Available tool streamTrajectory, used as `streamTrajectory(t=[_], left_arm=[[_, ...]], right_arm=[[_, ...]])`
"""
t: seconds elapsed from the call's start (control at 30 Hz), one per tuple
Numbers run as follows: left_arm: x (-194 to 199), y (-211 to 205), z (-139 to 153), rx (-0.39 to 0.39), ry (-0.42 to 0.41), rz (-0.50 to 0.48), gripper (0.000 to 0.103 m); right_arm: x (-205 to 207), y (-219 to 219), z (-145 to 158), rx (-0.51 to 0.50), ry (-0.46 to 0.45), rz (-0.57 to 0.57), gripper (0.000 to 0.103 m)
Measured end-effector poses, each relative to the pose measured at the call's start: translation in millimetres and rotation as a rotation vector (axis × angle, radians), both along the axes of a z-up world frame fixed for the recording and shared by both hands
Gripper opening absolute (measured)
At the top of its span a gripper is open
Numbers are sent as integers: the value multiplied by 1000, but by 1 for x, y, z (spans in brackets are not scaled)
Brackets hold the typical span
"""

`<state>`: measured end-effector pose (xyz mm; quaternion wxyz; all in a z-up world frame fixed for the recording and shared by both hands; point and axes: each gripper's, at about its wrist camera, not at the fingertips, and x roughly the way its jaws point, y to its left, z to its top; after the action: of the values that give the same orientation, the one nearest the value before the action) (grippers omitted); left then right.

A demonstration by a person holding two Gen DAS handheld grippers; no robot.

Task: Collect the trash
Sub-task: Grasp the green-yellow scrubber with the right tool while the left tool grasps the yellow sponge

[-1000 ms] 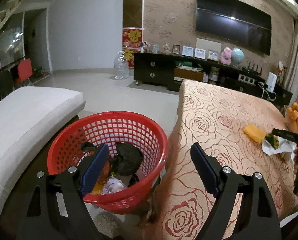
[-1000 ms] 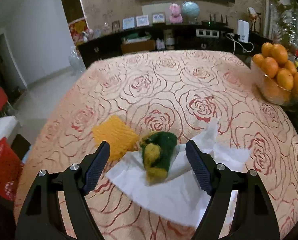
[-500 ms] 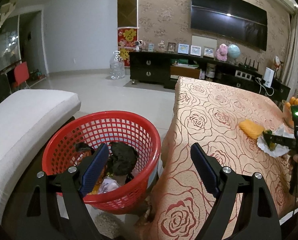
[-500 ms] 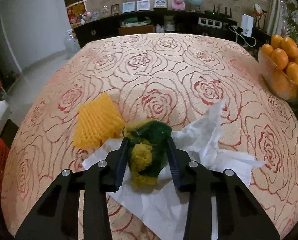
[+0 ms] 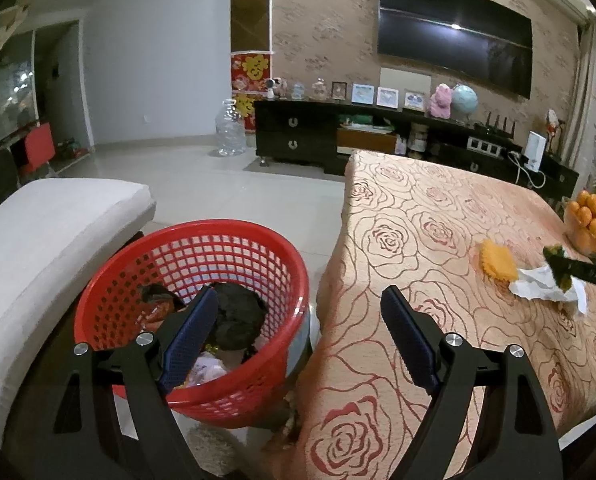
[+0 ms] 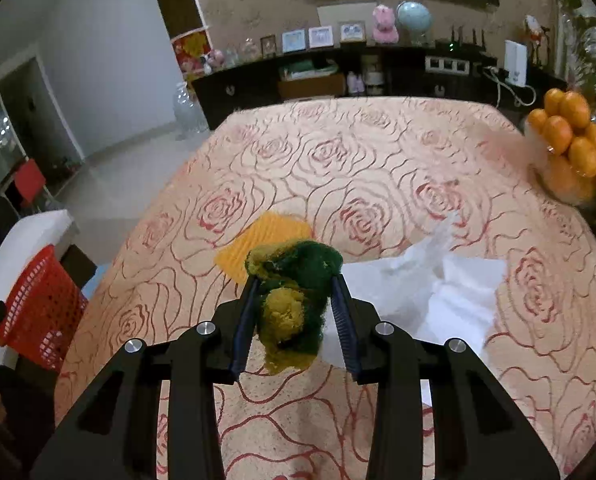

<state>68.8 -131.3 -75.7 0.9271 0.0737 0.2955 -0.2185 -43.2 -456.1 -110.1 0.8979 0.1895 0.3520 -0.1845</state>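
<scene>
My right gripper [image 6: 294, 280] is shut on a crumpled green and yellow scouring pad [image 6: 293, 292] and holds it above the table. Under it lie a white tissue [image 6: 438, 288] and a yellow sponge cloth [image 6: 253, 240] on the rose-patterned tablecloth [image 6: 338, 160]. My left gripper [image 5: 298, 304] is open and empty, hovering over the gap between the red mesh basket [image 5: 145, 264] and the table edge. The basket holds dark trash [image 5: 237, 316]. In the left wrist view the right gripper [image 5: 566, 268] shows at far right, above the tissue [image 5: 538, 284] and beside the yellow cloth [image 5: 498, 260].
A bowl of oranges [image 6: 570, 148] stands at the table's right edge. A white cushioned bench [image 5: 37, 240] is left of the basket. A black TV cabinet [image 5: 338, 140] runs along the far wall. Tiled floor [image 5: 217, 188] lies beyond the basket.
My right gripper closed on the scouring pad and lifted it off the tissue. My left gripper stayed open near the basket, shifting slightly.
</scene>
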Motion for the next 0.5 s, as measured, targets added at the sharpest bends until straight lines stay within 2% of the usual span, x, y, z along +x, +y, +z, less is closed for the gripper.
streamTrajectory(t=[0.27, 0.5], left_arm=[[-1, -46, 0, 26, 45, -118, 81], [3, -132, -13, 94, 88, -285, 81]], right_arm=[[-10, -15, 4, -6, 6, -63, 36], [-21, -26, 8, -8, -4, -106, 36]])
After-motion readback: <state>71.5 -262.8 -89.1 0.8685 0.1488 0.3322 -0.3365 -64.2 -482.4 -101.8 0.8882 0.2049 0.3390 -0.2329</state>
